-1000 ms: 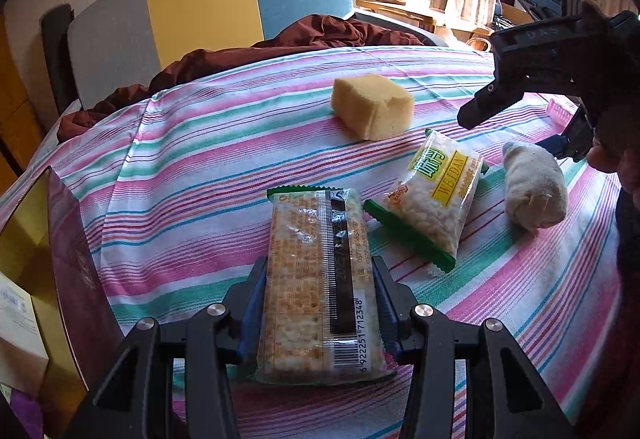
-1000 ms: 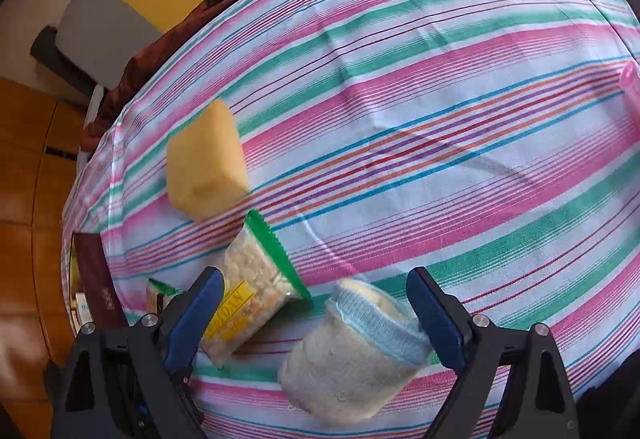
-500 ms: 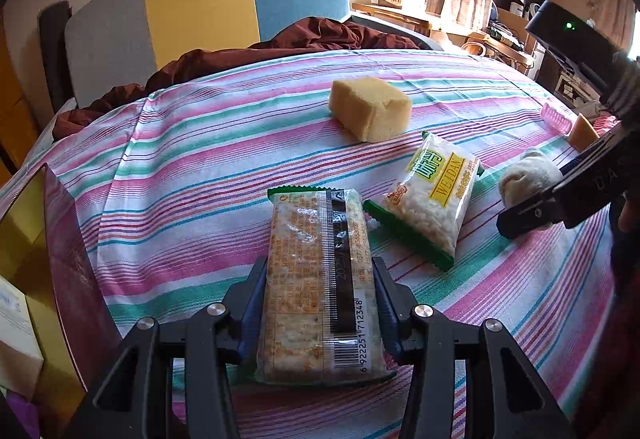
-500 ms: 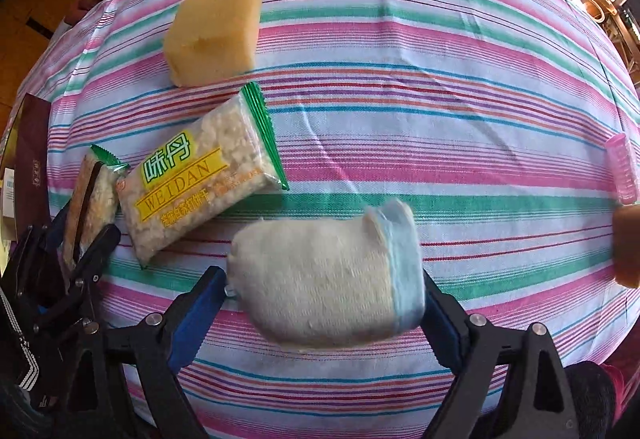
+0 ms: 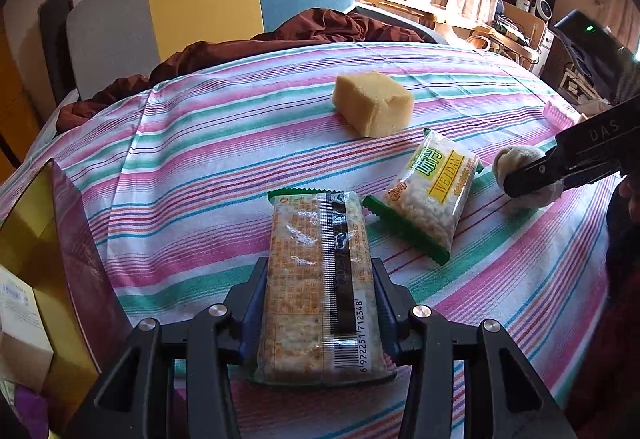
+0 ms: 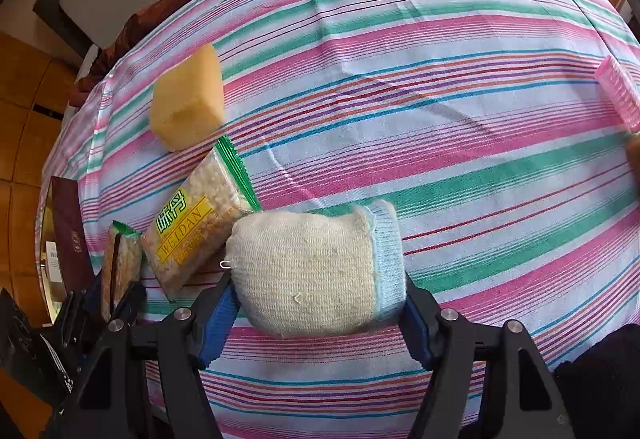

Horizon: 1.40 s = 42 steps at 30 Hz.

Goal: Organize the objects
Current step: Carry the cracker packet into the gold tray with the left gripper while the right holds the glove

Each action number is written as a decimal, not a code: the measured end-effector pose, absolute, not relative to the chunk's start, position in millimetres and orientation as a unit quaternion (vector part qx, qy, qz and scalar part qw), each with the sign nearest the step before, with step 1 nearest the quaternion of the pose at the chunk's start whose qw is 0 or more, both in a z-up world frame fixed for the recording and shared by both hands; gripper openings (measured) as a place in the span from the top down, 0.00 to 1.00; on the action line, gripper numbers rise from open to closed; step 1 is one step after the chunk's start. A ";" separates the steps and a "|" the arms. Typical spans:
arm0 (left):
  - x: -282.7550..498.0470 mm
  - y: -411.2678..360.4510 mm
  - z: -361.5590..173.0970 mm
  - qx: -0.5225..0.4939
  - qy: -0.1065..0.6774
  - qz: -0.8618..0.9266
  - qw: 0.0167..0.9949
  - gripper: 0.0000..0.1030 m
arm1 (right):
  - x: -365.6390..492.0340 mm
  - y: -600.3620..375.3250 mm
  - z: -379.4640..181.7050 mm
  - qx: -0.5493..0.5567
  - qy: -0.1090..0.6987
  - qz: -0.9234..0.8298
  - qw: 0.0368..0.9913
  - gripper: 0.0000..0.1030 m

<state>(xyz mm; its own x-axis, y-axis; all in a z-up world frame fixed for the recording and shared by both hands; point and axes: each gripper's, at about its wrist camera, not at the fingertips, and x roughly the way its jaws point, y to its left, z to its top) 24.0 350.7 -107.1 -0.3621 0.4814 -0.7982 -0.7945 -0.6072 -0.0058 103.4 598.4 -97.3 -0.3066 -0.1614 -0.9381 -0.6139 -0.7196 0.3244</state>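
Jaws on both sides are clamped: left gripper (image 5: 320, 303) grasps the cracker pack (image 5: 320, 283) at its near end, blue pads pressed on both long edges; right gripper (image 6: 320, 303) grasps the rolled knit sock (image 6: 316, 271), pads at its two ends.

Cracker pack lies near-centre on the striped bench (image 5: 224, 143), WEIDAN snack bag (image 5: 428, 191) just right of it, yellow sponge block (image 5: 374, 103) farther back. Sock sits at the right, touching or nearly touching the snack bag's corner, can't tell which.

Step in hand, prob.: lift both items & carry them to wherever they get sorted. To do it well:
- Keep grip on crackers light; brittle contents, a hard squeeze likely cracks them.
- Pack is held at one end only, so far end may sag; lift level, slow.
- Sock is soft & compresses; may slip if it unrolls. Lift straight up so it doesn't drag the snack bag along.
- Watch the 2 grippers don't collide, they're close.

Hard to make out:
- Open box (image 5: 36, 247) at far left is cut off; contents unclear.
- Pink ribbed item (image 6: 618, 91) at right edge partly out of frame, unidentifiable.
- Whether either item is off the bench yet: can't tell.
- Right gripper's near jaw hides part of the sock in left view.
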 end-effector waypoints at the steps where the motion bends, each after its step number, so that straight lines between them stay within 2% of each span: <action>1: 26.6 347.7 -103.6 -0.398 0.191 0.802 0.402 0.54 | 103.8 599.9 -96.8 -0.566 0.344 0.733 0.154 0.31; 10: 38.1 313.2 -64.3 -0.379 0.158 0.811 0.418 0.54 | 120.4 591.5 -101.3 -0.564 0.348 0.734 0.152 0.31; 18: 5.3 262.6 -38.1 -0.389 0.097 0.840 0.367 0.54 | 122.3 592.9 -100.1 -0.563 0.348 0.734 0.152 0.31; 24: -18.1 227.4 -27.5 -0.382 0.080 0.867 0.311 0.54 | 110.2 590.7 -101.1 -0.567 0.340 0.734 0.154 0.31; 34: -56.1 190.2 -30.3 -0.385 0.078 0.890 0.230 0.53 | 104.9 571.9 -105.8 -0.601 0.286 0.728 0.164 0.31; 42: -102.5 176.8 -45.0 -0.434 0.045 0.875 0.211 0.53 | 93.2 552.0 -108.2 -0.644 0.199 0.716 0.180 0.33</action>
<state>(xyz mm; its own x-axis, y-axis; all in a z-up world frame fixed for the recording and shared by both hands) -102.5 176.8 -45.0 -0.5347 0.3309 -0.7776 -0.4083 -0.9068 -0.1051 93.2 552.0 -108.2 -0.1053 0.0024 -0.9944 -0.5140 -0.8562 0.0523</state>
